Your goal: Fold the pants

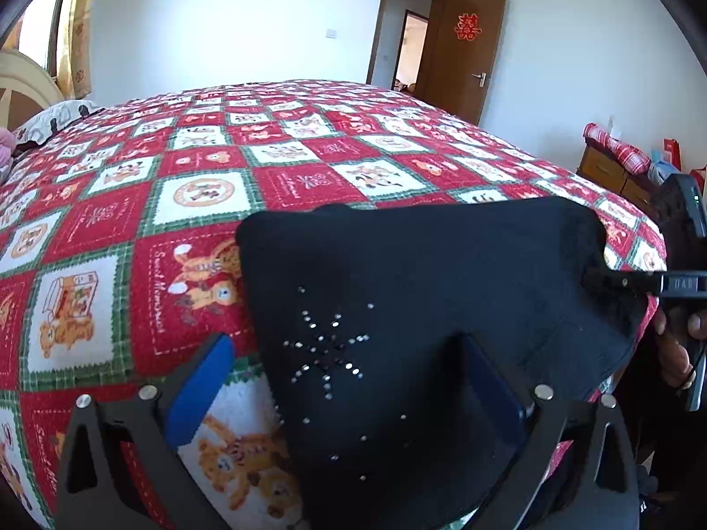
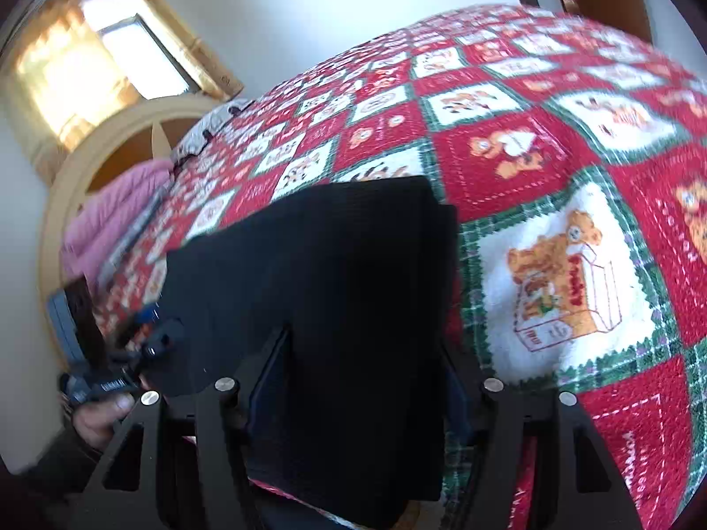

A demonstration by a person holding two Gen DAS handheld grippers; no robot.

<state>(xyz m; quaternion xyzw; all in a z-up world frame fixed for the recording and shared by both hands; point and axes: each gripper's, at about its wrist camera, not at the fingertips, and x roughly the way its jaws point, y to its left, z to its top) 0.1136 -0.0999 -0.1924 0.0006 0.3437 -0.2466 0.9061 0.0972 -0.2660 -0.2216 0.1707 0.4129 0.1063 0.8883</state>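
The black pants (image 1: 420,309), folded into a compact stack with a rhinestone starburst (image 1: 324,353) on top, lie on my bed's red, white and green teddy-bear quilt (image 1: 176,185), close to its near edge. My left gripper (image 1: 349,380) is spread wide, released: the left blue pad (image 1: 201,391) sits over bare quilt beside the pants, the right one over the fabric, neither pressing. My right gripper (image 2: 353,380) straddles the stack's other end; its jaws flank the black cloth, but I cannot tell whether the pads actually press it. My right hand (image 1: 676,344) shows at the pants' far corner. Beyond are a pillow (image 1: 57,117), the headboard (image 2: 110,168), a pink blanket (image 2: 110,221) and an open brown door (image 1: 464,48).
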